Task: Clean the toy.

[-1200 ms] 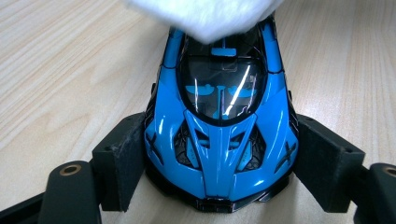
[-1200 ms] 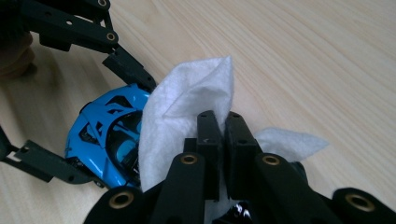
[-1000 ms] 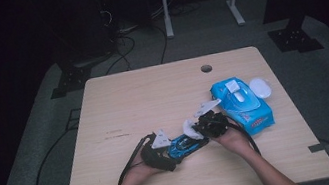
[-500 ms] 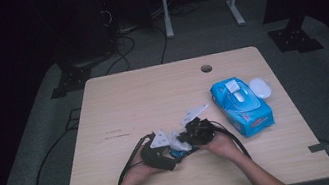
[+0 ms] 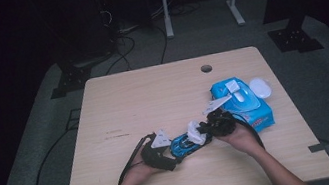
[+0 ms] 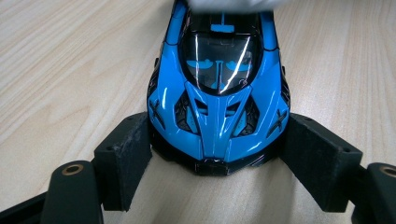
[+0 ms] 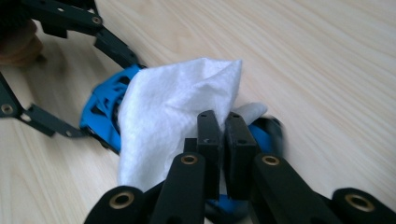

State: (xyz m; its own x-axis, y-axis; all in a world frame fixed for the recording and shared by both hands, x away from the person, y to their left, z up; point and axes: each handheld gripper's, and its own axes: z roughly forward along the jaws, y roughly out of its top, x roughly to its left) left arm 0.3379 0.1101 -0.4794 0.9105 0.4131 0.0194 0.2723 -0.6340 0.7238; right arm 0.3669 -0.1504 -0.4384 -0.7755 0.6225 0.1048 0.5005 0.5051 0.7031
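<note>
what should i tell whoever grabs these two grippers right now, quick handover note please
Left gripper: jaws clamped on both sides of the glossy blue toy sports car, holding it on the light wooden table.
Right gripper: jaws shut on a white wet wipe, which rests against the car's far end.
The blue wipes pack lies open at the right of the table, its white lid flipped back.
Done: wipe pulled, car secured, wipe brought to the car.
Left: probably wipe over the bodywork, then put the wipe down and close the pack.
</note>
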